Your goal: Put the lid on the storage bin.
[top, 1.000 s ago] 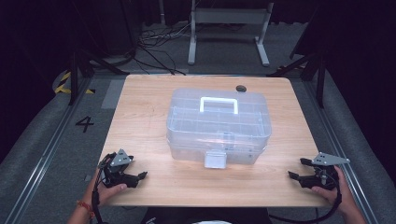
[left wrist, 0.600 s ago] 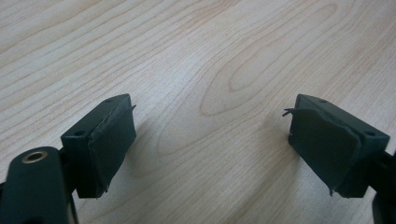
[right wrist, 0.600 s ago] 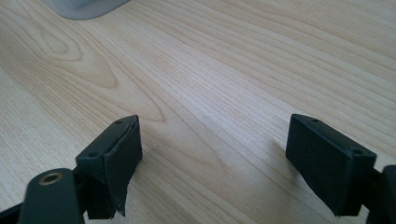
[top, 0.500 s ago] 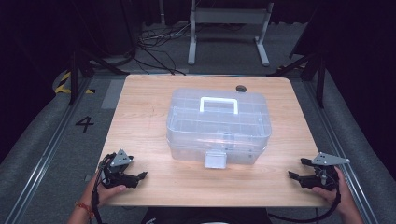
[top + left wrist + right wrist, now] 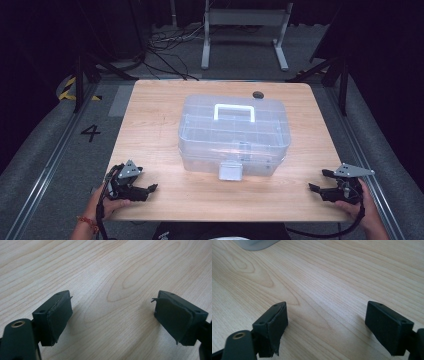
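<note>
In the high view a clear plastic box (image 5: 234, 134) with a white handle (image 5: 234, 111) on its lid and a pale latch (image 5: 230, 171) on its near side stands in the middle of the wooden table (image 5: 155, 125), a little toward the far edge. What lies inside the box is hard to make out through the lid; faint dividers show and no more. A small dark round thing (image 5: 258, 94) sits just beyond the box's far right corner, too small to name. The left gripper (image 5: 145, 190) rests at the near left corner of the table, the right gripper (image 5: 317, 185) at the near right, both well apart from the box; the hands behind them are cut off by the bottom edge. At this size the spread of the jaws is hard to judge.

The left gripper view settles that: its two black jaws stand wide apart over bare wood grain, with nothing between them, and the pad (image 5: 172, 318) on the right jaw has a lifted, frayed edge.

The right gripper view shows its jaws likewise spread and empty, low over the table. At the top left a grey, blurred corner of the box (image 5: 257, 243) is cut off by the frame.
</note>
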`<state>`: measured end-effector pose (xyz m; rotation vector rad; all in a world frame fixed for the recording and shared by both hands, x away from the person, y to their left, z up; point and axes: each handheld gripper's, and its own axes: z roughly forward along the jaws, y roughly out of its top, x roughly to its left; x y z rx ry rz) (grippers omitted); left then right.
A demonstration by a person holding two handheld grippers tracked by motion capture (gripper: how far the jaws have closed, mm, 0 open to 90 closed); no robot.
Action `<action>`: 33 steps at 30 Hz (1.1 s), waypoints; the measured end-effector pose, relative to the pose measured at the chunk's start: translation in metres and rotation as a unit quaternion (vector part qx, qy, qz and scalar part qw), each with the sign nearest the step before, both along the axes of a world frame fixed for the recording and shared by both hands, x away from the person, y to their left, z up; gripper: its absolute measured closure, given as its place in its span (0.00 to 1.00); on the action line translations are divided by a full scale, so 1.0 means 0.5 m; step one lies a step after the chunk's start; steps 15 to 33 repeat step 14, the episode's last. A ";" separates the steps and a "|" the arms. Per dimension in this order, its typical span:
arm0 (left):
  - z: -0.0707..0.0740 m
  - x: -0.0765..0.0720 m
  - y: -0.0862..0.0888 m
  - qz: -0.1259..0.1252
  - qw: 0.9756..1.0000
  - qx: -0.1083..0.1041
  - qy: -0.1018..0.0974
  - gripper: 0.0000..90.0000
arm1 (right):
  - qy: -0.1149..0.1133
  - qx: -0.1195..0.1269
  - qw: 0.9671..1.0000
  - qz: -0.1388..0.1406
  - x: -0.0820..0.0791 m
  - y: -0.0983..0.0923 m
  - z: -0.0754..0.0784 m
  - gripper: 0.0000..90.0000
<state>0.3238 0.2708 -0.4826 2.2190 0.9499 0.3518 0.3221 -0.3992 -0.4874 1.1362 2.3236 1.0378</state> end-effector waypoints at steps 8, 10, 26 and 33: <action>0.000 0.000 0.000 -0.001 1.000 -0.001 0.001 0.16 | -0.002 -0.001 1.000 -0.002 -0.001 0.000 0.000 0.21; 0.000 0.000 0.000 -0.001 1.000 -0.001 0.001 0.16 | -0.001 -0.001 1.000 -0.004 -0.002 0.001 0.000 0.21; 0.000 0.003 0.002 -0.009 1.000 0.004 0.000 0.15 | -0.001 -0.001 1.000 -0.007 -0.002 0.000 0.000 0.20; 0.000 0.003 0.002 -0.009 1.000 0.004 0.000 0.15 | -0.001 -0.001 1.000 -0.007 -0.002 0.000 0.000 0.20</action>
